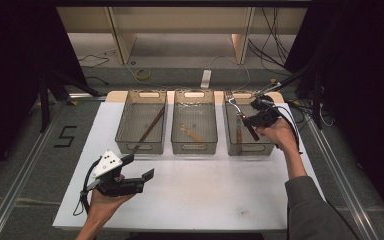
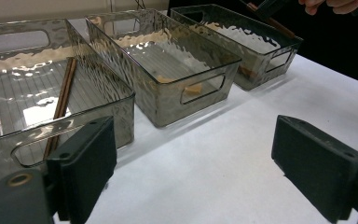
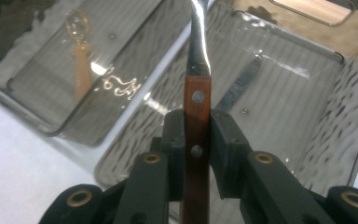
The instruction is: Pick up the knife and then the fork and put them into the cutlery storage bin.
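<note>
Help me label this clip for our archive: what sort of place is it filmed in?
Probably a lab or recording workspace, not a kitchen. A white table sits inside a metal frame with black curtains around it, loose cables trail across the floor behind, and three clear bins stand in a row for sorting cutlery.

A dim room with a white table on a grey floor

A wooden shelf unit (image 1: 180,30) was set behind the table (image 1: 190,200); black curtains (image 1: 10,60) were hung at both sides, cables (image 1: 270,45) were strewn over the floor (image 1: 35,165), and a "5" (image 1: 66,136) was taped there.
</note>
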{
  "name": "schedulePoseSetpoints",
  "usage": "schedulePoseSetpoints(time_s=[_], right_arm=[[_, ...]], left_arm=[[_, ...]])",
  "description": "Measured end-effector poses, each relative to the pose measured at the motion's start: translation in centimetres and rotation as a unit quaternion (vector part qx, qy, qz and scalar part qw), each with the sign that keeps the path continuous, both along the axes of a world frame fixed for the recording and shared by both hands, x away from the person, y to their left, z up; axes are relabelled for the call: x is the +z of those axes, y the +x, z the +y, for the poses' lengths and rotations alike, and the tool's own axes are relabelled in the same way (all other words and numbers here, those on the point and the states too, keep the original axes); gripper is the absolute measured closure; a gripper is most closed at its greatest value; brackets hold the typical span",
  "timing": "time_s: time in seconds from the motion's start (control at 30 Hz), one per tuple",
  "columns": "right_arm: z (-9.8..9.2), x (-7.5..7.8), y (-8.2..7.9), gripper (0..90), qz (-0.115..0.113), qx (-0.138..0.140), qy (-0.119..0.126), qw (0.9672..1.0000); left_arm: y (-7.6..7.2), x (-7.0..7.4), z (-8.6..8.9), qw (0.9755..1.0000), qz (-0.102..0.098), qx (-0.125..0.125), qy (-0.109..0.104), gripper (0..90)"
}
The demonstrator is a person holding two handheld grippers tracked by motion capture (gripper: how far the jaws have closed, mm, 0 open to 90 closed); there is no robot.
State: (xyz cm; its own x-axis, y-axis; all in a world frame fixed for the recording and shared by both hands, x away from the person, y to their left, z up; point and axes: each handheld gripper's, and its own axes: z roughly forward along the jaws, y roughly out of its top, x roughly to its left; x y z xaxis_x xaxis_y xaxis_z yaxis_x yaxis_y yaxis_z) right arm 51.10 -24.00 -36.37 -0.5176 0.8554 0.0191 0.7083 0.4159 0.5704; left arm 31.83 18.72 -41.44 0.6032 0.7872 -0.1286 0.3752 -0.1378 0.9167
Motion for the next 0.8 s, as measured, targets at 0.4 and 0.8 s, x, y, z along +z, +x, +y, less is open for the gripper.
schedulePoseSetpoints(time_s=[0.4,0.8], right_arm=[[-0.6,-0.9,0.8,77.1,0.007,-0.026,-0.001,0.9996],[-1.2,-2.3,1.1,77.1,0.022,-0.042,-0.001,0.9989]], left_arm=[[0.0,0.0,0.0,1.0,0.0,-0.001,0.0,13.6],[0.0,0.0,0.0,1.0,0.001,0.0,-0.001,13.6]])
